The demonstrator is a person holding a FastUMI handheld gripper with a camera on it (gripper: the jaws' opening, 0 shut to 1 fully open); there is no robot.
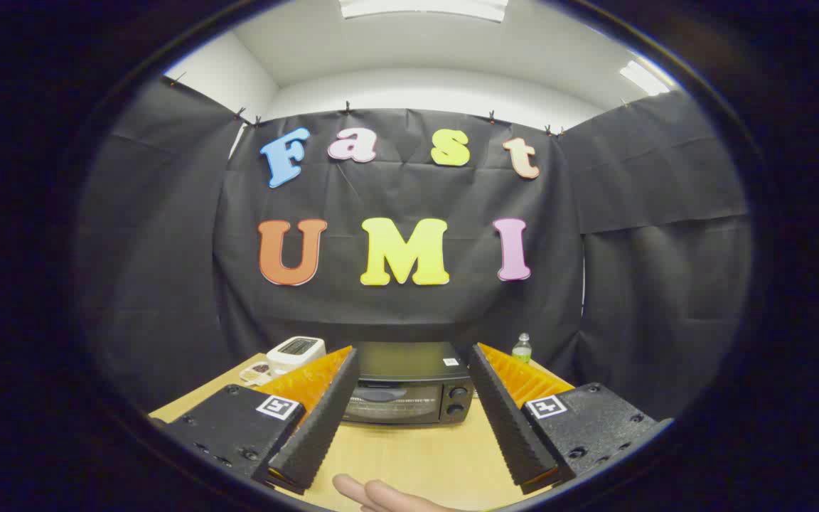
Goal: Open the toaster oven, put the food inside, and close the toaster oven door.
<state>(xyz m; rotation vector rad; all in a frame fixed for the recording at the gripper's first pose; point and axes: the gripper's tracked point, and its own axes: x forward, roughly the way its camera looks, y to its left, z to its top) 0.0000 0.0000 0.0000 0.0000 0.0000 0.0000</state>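
A black toaster oven (409, 387) stands at the back of the wooden table (416, 455), beyond my fingers, with its glass door shut and two knobs on its right side. My gripper (409, 419) is open, its two fingers spread wide with nothing between them, and the oven shows in the gap. A small clear dish with dark food (259, 370) lies left of the oven, partly hidden behind my left finger (317, 419).
A white pop-up toaster (297, 350) sits at the back left beside the dish. A small green bottle (522, 347) stands behind the oven's right side. A person's fingers (374, 494) rest on the table's near edge below my fingers.
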